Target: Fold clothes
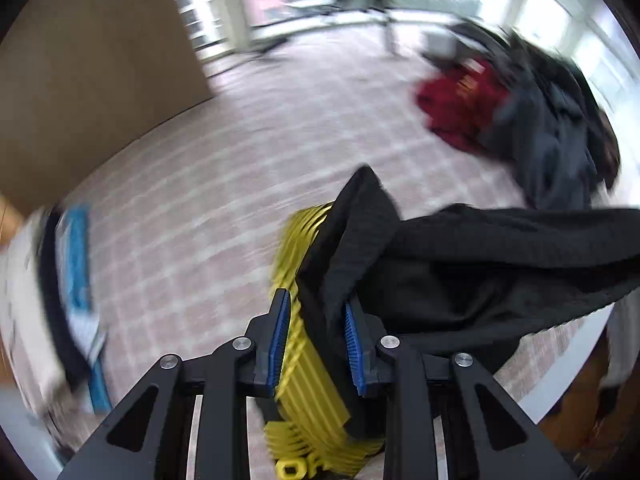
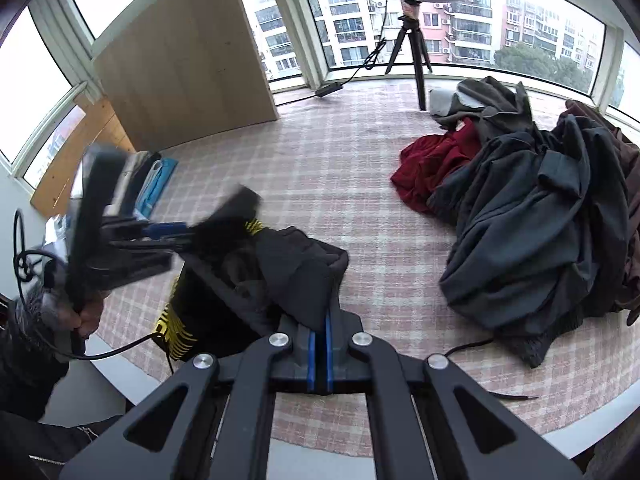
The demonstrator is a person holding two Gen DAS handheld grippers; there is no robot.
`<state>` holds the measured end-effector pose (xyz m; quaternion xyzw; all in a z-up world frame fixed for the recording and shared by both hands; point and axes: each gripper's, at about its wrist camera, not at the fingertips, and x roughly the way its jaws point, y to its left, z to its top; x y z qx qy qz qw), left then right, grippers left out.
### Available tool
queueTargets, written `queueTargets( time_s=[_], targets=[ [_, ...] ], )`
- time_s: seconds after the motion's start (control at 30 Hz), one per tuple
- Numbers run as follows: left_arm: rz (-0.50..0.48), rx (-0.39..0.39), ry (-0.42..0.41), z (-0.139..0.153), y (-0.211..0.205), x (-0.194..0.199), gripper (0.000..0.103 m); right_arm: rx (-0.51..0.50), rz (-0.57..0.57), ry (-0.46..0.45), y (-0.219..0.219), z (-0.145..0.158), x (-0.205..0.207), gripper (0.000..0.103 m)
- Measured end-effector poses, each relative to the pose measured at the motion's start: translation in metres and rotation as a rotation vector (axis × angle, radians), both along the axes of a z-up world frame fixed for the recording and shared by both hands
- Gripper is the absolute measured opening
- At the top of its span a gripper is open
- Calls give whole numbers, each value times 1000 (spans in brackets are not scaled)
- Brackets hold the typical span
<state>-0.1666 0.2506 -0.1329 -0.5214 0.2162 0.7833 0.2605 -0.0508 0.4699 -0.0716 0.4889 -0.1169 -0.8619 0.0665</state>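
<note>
A black garment with a yellow printed pattern (image 1: pixel 460 264) hangs between my two grippers above the checked table cloth (image 1: pixel 192 216). My left gripper (image 1: pixel 316 328) has its blue pads apart with a thick fold of the garment bunched between them, yellow print showing. In the right wrist view my right gripper (image 2: pixel 319 336) is shut on a black edge of the same garment (image 2: pixel 276 276). The left gripper (image 2: pixel 132 232), blurred, shows there at the left, gripping the garment's other end.
A pile of dark grey clothes (image 2: pixel 540 208) with a red garment (image 2: pixel 436 168) lies on the right of the table. A tripod (image 2: pixel 412 48) stands at the back by the windows. A wooden cabinet (image 2: pixel 188 64) is at the back left. Blue-white items (image 2: pixel 154 188) lie at the left.
</note>
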Motion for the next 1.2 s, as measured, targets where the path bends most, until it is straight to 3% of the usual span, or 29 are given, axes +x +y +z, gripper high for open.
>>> queueTargets(
  time_s=[0.03,0.13,0.27,0.43,0.63,0.8,0.97,1.03,1.2],
  targets=[
    [87,39,-16,-2,-32,2,32,-12,10,-4,-4,-2,0,3],
    [239,19,-133,-32,-103,16,29,-17,45,-29,-20,-10,-1,3],
    [266,-23,-127,-38,-137,28,30,-2,66,-71,-27,-21,-8,3],
    [201,47,-55,-18,-129,22,41,-1,36,-94,-15,-27,-16,3],
    [115,-68,-38,-37,-93,8,43,0,28,-98,-8,-28,-25,3],
    [132,-142,-35,-61,-84,-9,45,24,24,-136,-3,-41,-31,3],
    [82,-106,-54,-49,-85,2,46,81,1,-191,6,-61,-38,4],
    [53,-112,-42,-46,-85,9,51,100,-6,-205,12,-69,-41,4],
    [33,-144,-48,-56,-78,4,51,153,22,-258,14,-86,-54,11]
  ],
)
